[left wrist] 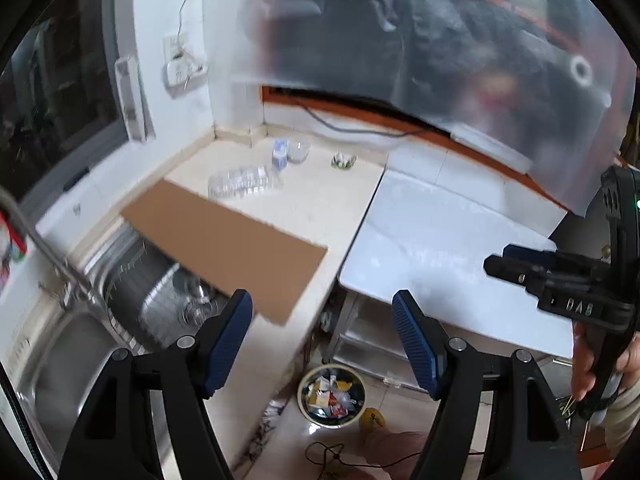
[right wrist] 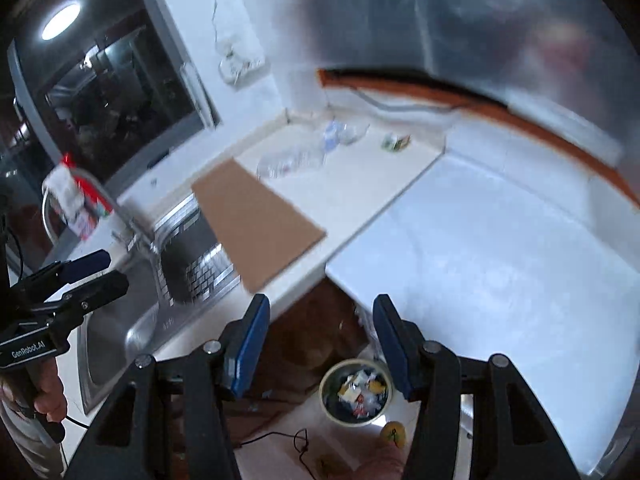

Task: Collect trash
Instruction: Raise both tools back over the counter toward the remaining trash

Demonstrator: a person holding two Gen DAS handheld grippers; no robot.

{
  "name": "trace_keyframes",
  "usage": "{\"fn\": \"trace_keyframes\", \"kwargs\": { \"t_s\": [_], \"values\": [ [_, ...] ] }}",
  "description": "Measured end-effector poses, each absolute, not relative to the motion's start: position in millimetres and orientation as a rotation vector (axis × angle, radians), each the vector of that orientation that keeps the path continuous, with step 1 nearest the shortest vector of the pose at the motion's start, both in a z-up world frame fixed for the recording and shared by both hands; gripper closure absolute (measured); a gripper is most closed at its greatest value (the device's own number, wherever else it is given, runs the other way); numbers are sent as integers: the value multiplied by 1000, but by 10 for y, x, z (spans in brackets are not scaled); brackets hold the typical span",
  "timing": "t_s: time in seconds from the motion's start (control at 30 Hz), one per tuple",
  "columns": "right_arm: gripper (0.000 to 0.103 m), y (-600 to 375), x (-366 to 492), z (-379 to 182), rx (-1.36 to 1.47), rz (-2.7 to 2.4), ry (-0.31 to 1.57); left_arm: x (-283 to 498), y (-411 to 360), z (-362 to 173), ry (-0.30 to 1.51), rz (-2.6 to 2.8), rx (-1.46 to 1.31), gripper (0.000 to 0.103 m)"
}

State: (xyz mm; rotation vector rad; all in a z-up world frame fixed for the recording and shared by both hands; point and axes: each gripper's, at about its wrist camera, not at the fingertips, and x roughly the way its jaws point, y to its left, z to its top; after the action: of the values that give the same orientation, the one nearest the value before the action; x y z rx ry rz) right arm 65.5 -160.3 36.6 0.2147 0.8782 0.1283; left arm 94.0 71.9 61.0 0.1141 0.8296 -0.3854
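While each hand-held gripper [left wrist: 322,344] [right wrist: 320,344] gapes empty, the trash bin [left wrist: 332,396] sits far below.

trash in bin [left wrist: 332,400] on floor below counter [left wrist: 320,208]; cardboard [left wrist: 224,248] overhanging sink [left wrist: 152,300].

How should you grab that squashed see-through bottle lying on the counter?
Probably across its middle, coming down from above. The clear plastic bottle lies flat on its side on the counter, beside the cardboard sheet, so its long ribbed body offers two opposite sides to pinch.
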Motion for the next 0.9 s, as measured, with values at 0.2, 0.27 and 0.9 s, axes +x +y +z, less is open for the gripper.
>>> {"fn": "trace_keyframes", "kwargs": {
  "t_s": [0.2,0.27,0.9],
  "values": [
    [49,-1738,1187,768,204,128,849,1354,576,1084,767,-367,166,32],
    [49,-1774,1414,841,181,122,848,1566,501,1162,754,-348,184,32],
    [49,-2628,4070,-270,202,123,951,4585,-907,50,816,-383,355,32]
  ]
}}
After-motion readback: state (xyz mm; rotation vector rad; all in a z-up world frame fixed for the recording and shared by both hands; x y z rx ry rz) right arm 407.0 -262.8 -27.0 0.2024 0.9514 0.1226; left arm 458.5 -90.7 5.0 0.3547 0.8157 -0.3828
